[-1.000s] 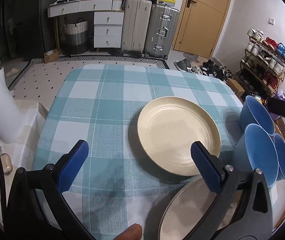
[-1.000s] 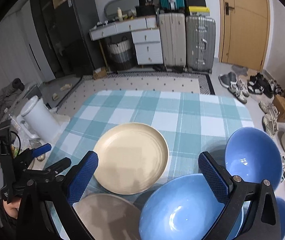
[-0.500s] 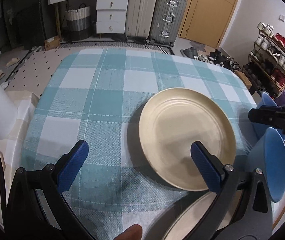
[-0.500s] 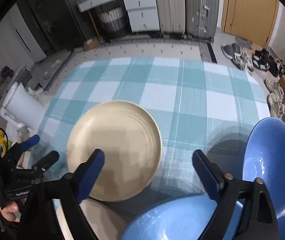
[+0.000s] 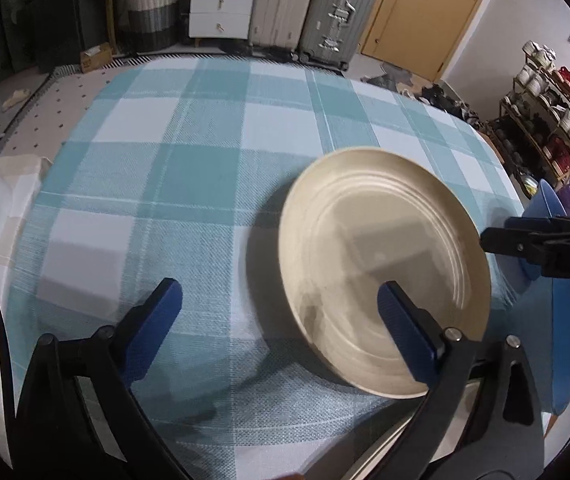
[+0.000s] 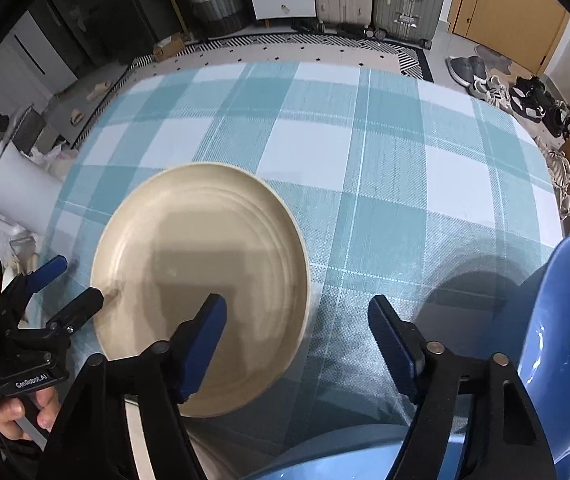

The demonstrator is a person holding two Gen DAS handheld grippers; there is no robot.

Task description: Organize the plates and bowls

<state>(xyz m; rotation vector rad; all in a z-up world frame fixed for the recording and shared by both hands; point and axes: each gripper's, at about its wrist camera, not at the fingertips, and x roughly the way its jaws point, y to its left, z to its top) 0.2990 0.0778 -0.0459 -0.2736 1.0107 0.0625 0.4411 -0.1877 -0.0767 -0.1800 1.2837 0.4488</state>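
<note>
A cream plate (image 5: pixel 381 268) lies on the teal checked tablecloth (image 5: pixel 189 168); it also shows in the right wrist view (image 6: pixel 201 272). My left gripper (image 5: pixel 281 316) is open and empty, its right finger over the plate's near edge. My right gripper (image 6: pixel 297 328) is open and empty, its left finger over the plate's near right part. A blue bowl (image 6: pixel 565 312) stands at the right, with another blue bowl (image 6: pixel 325 460) at the bottom edge. The left gripper also appears in the right wrist view (image 6: pixel 73 284) beside the plate's left rim. A second plate's rim (image 5: pixel 389 440) peeks under my left gripper.
A white bin (image 6: pixel 17 196) stands left of the table. Suitcases (image 5: pixel 317 8), a white drawer unit (image 5: pixel 221 0) and a basket (image 5: pixel 149 12) line the far wall. A shoe rack (image 5: pixel 541 116) stands at the right, and shoes (image 6: pixel 501 84) lie on the floor.
Both grippers have moved forward and lower toward the cream plate, which now looks larger. The right gripper has come close to the plate's right rim.
</note>
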